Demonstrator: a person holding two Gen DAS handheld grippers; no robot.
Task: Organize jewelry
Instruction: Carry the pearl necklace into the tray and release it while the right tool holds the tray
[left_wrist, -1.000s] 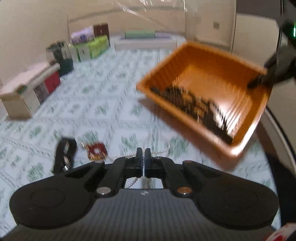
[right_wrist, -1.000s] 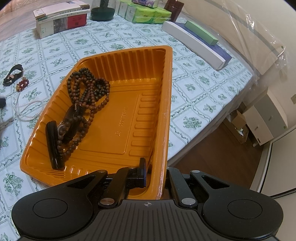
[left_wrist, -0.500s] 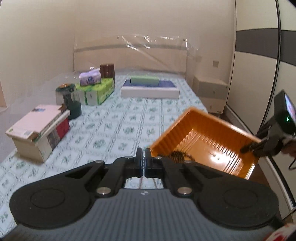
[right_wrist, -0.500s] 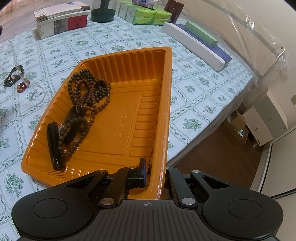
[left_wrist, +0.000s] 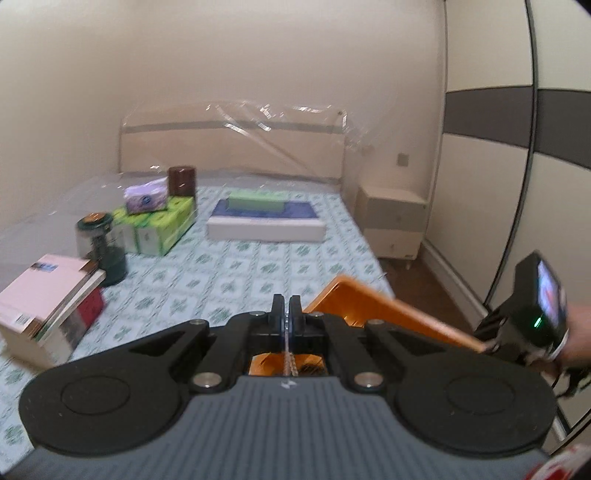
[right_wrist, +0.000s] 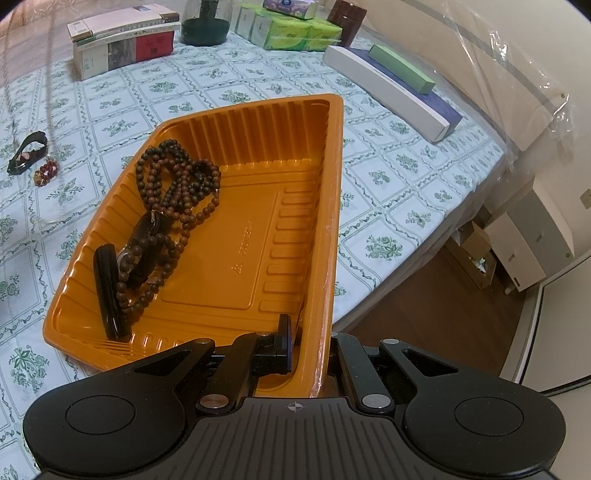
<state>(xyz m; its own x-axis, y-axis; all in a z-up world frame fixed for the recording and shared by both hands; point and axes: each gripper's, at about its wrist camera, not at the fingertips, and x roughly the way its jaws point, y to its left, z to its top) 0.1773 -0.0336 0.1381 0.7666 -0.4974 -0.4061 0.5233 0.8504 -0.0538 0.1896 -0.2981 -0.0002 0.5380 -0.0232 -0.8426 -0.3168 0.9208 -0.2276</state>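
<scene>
Now your left tool (left_wrist: 287, 308) points nearly level over the bed (right_wrist: 229, 92), clamped on a thin chain (left_wrist: 287, 356) dangling below. Your right tool (right_wrist: 308, 341) tilts steeply down, pinching the orange tray's (right_wrist: 236, 258) rim; beads (right_wrist: 173, 184) lie inside.

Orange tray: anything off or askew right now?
Yes. The orange tray sits askew at the bed's edge, its near corner hanging past the mattress, pinched at the rim by the right gripper. The wooden beads and dark bracelets are all bunched against one side. No spill or damage is visible.
</scene>
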